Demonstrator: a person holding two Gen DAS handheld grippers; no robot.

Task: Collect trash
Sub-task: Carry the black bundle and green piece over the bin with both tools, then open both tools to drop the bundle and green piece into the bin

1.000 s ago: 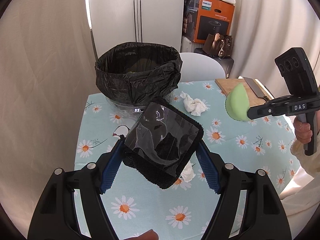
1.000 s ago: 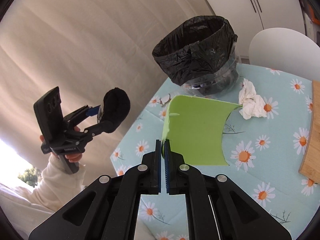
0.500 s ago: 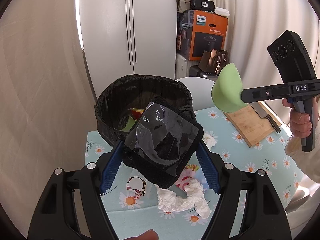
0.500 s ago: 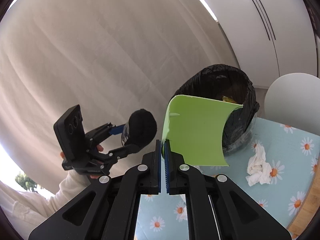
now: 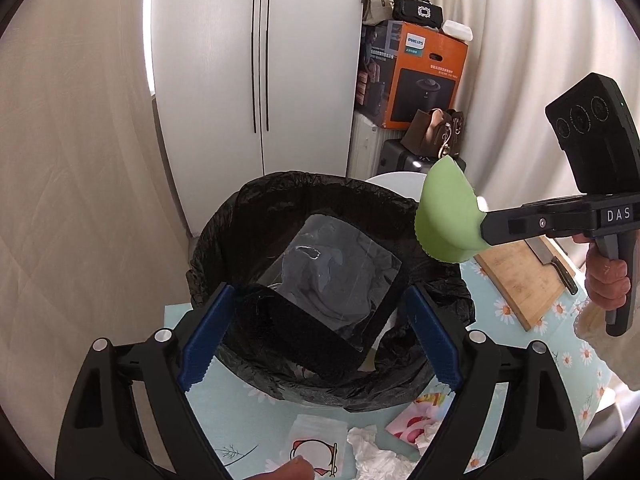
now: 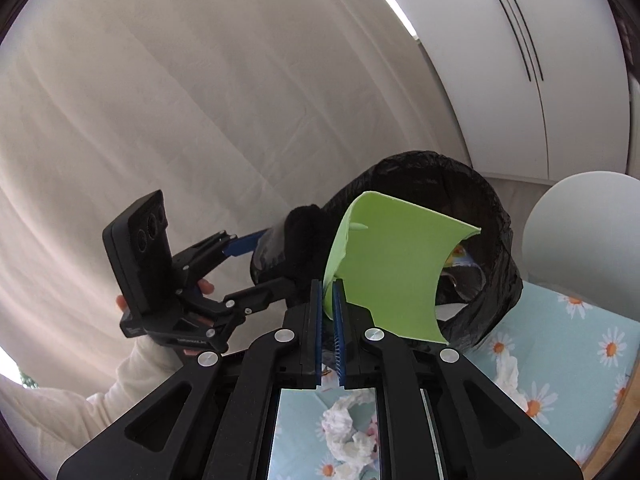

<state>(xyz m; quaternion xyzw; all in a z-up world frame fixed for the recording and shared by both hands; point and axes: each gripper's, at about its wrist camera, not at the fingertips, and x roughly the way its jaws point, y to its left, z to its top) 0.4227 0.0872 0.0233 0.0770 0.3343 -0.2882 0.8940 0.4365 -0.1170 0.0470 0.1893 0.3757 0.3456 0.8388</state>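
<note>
The left gripper [image 5: 316,316] pinches a black fuzzy item wrapped in clear plastic [image 5: 320,300] between its blue pads, holding it over the mouth of the black-lined trash bin [image 5: 224,240]. The right gripper [image 6: 329,292], pressed together, grips a curled green sheet [image 6: 392,276] just beside the bin's rim; crumpled tissues [image 5: 372,452] lie on the daisy tablecloth [image 5: 560,352]

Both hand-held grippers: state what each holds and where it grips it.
Left hand-held gripper spans the black fuzzy packet across its sides, over the trash bin. Right hand-held gripper pinches the green sheet at its lower edge.
</note>
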